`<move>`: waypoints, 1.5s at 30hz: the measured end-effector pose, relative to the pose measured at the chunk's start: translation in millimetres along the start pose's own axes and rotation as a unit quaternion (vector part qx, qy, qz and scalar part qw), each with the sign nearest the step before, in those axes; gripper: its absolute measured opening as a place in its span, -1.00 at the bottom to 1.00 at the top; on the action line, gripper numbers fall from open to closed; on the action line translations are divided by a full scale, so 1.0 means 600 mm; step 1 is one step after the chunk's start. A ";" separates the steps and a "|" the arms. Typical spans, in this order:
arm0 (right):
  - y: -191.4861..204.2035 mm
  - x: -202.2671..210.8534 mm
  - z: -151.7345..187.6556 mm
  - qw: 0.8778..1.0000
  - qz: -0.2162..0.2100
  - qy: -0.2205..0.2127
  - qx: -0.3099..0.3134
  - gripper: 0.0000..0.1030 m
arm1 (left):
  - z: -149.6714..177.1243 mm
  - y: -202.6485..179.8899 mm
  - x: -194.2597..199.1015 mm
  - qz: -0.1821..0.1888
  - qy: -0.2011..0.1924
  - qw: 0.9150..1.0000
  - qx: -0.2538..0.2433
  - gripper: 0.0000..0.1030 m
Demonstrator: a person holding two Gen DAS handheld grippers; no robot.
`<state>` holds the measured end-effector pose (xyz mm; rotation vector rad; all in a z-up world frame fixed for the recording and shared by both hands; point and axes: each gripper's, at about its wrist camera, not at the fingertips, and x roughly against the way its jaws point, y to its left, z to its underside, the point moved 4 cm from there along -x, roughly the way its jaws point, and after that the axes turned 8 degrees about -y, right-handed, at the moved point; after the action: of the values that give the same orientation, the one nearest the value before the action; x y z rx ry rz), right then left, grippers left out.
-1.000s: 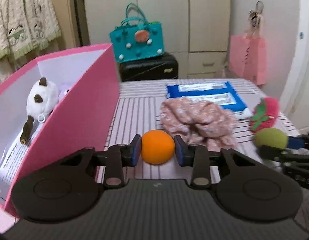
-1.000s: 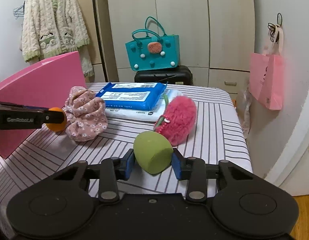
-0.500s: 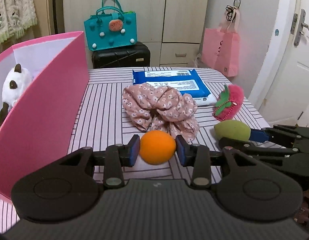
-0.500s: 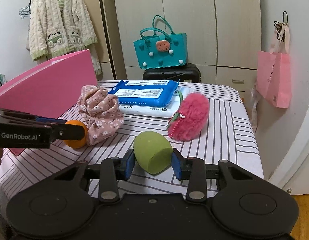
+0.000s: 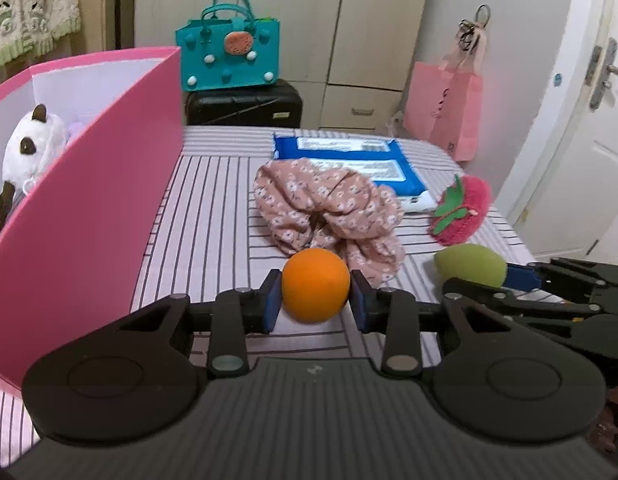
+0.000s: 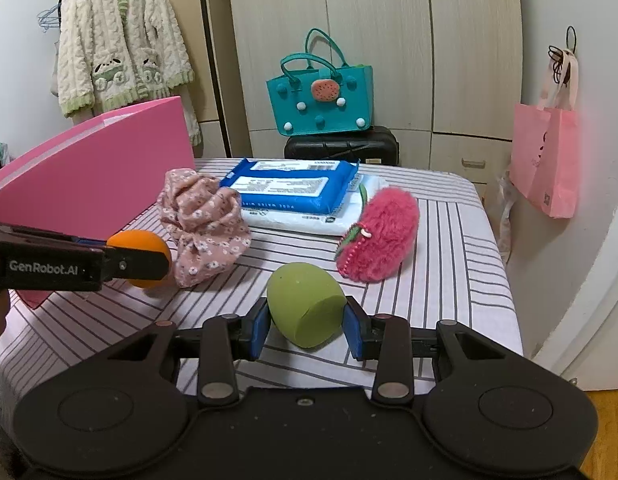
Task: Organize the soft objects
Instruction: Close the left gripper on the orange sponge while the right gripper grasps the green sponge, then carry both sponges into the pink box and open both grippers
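We are in the carrying step: both pieces are picked up and not yet stowed. Our left gripper (image 5: 315, 300) pinches the orange foam ball (image 5: 315, 285) between its blue pads, held above the striped tablecloth (image 5: 205, 220), just right of the pink box (image 5: 89, 200). Our right gripper (image 6: 307, 326) pinches the green egg-shaped sponge (image 6: 305, 304), its long axis running left-rear to right-front, the cut flat end facing front-right and the rounded tip up-left. The ball has no long axis. Next, we judge, each load must rise over the box wall and be let go inside, beside the plush cat (image 5: 31, 148). The floral scrunchie (image 5: 329, 208) and fuzzy strawberry pouch (image 6: 379, 236) remain on the cloth.
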<state>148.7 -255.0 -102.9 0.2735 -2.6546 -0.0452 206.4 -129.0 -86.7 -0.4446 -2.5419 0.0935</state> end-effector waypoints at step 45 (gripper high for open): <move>0.191 0.114 -0.137 0.985 -0.152 0.031 0.074 -0.12 | -0.098 0.128 0.241 0.075 0.004 0.996 -0.037 -0.33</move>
<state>105.5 -155.0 10.1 0.7152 -2.5355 0.0609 146.0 -10.0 24.7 -0.6641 -2.5076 0.0535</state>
